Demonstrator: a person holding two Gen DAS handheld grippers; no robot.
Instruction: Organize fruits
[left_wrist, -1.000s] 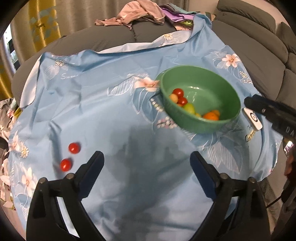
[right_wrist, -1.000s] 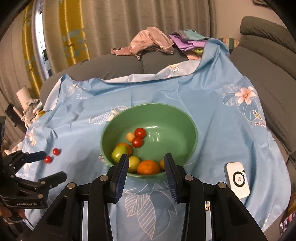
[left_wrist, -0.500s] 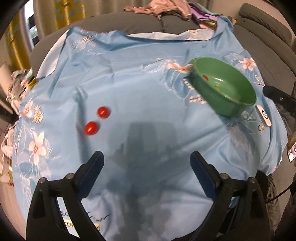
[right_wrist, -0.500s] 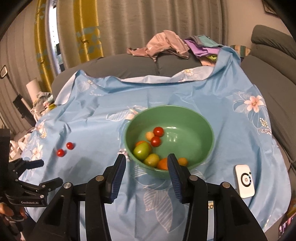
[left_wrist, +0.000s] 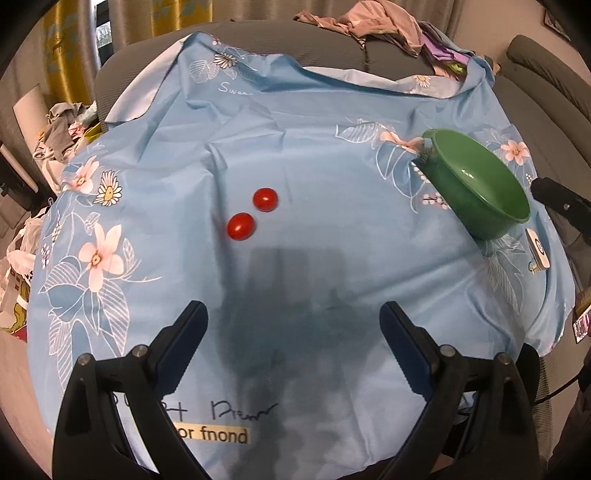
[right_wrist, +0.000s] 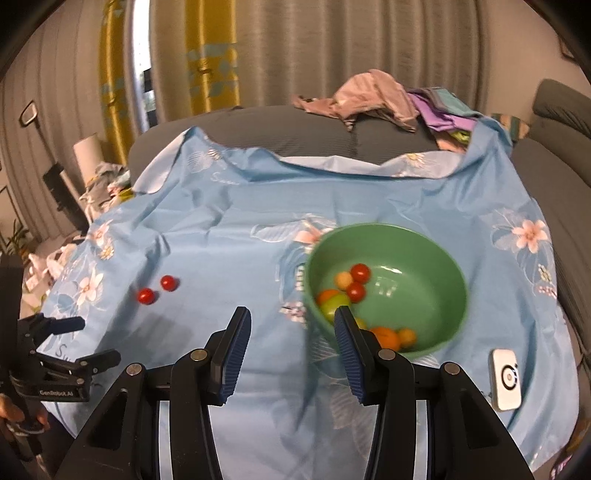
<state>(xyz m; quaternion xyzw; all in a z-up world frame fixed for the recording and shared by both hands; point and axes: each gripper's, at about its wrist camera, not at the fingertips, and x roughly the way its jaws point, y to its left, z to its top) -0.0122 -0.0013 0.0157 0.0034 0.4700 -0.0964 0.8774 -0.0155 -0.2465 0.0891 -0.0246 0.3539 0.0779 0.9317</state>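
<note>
Two red cherry tomatoes lie side by side on the blue flowered cloth, one nearer (left_wrist: 241, 226) and one farther (left_wrist: 265, 199); they also show in the right wrist view (right_wrist: 146, 295) (right_wrist: 168, 283). My left gripper (left_wrist: 291, 325) is open and empty, a short way in front of them. A green bowl (right_wrist: 436, 258) holds several small red, orange and green fruits. It shows at the right in the left wrist view (left_wrist: 480, 199). My right gripper (right_wrist: 291, 328) is open and empty, just left of the bowl's near rim.
A small white device (right_wrist: 506, 378) lies right of the bowl near the cloth's edge. Piled clothes (right_wrist: 373, 96) lie on the grey sofa behind. Clutter (left_wrist: 62, 122) sits off the cloth's left edge. The left gripper shows at the left of the right wrist view (right_wrist: 74, 339).
My left gripper has swung left, so the two tomatoes now lie ahead of it and the bowl far right. My right gripper has pulled back from the bowl, shifted left and opened wider.
</note>
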